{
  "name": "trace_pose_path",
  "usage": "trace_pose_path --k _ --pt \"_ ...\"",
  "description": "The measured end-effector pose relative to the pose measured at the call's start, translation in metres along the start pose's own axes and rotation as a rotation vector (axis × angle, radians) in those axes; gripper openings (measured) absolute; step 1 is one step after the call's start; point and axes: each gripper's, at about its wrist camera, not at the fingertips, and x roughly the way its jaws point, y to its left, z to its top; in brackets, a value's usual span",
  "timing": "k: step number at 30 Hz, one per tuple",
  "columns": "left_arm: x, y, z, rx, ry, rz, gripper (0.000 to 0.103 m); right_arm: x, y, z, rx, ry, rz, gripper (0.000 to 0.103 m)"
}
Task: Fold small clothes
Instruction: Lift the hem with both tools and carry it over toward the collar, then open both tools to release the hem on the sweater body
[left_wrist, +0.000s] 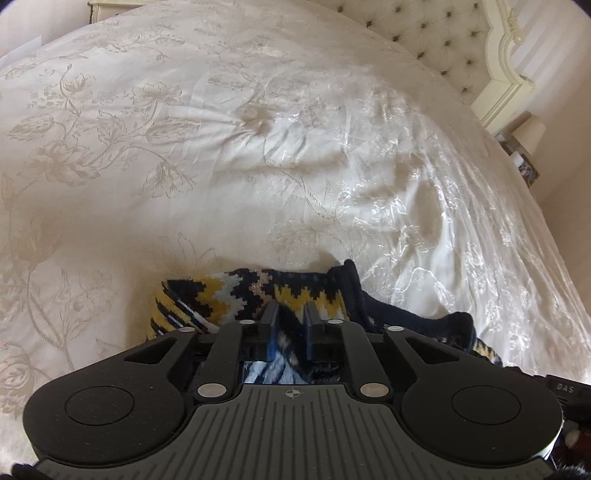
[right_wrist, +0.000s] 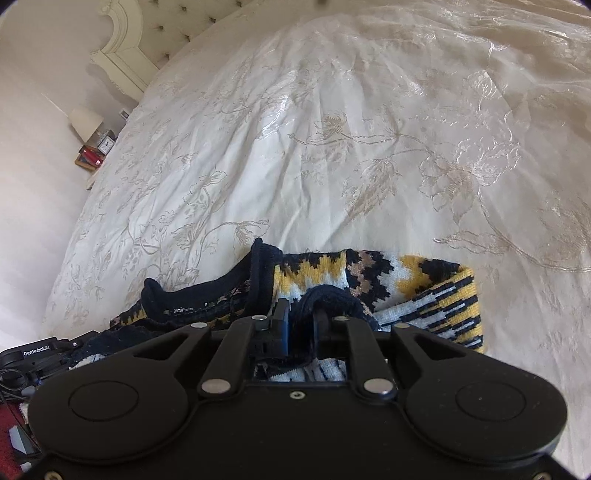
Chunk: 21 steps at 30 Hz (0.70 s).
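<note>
The left hand-held gripper (left_wrist: 291, 314) occupies the lower part of the left wrist view. Its two fingers are drawn close together and clamp a fold of the patterned sweater (left_wrist: 236, 295) between them; knit fabric shows in the gap behind the fingers. The right hand-held gripper (right_wrist: 300, 314) occupies the lower part of the right wrist view. Its fingers are likewise closed on a dark navy fold of the same sweater (right_wrist: 388, 280), which bulges up between them.

The sweater is knit in a zigzag pattern of navy, yellow, white and tan, with navy ribbed edging. It is bunched directly in front of both grippers and rests on the bed (left_wrist: 258, 147). In the right wrist view a navy ribbed strip runs from the bunch to the left, and a folded patterned section lies to the right of the gripper.

The bed carries a cream cover (right_wrist: 332, 147) with a floral woven design and light creases. Farther off, a tufted headboard (left_wrist: 443, 33) with a carved cream frame stands at the end of the bed. Beside the bed, a small lamp (right_wrist: 86, 120) stands next to a clock (right_wrist: 106, 144).
</note>
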Motion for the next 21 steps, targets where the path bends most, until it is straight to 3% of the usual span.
trace_pose_path --k 1,4,11,21 --pt "-0.002 -0.001 0.002 0.01 -0.028 0.015 0.029 0.002 0.0 0.001 0.0 -0.003 -0.008 0.027" --pt "-0.003 0.004 0.012 0.0 -0.037 0.02 0.029 0.001 -0.002 0.003 0.013 -0.037 -0.013 0.054" --pt "-0.025 -0.001 0.019 0.06 -0.059 0.025 0.033 -0.018 0.004 0.01 0.009 -0.099 -0.009 0.054" --pt "-0.033 -0.043 -0.062 0.34 0.102 -0.025 0.037 -0.018 0.046 -0.038 -0.291 0.033 -0.03 0.054"
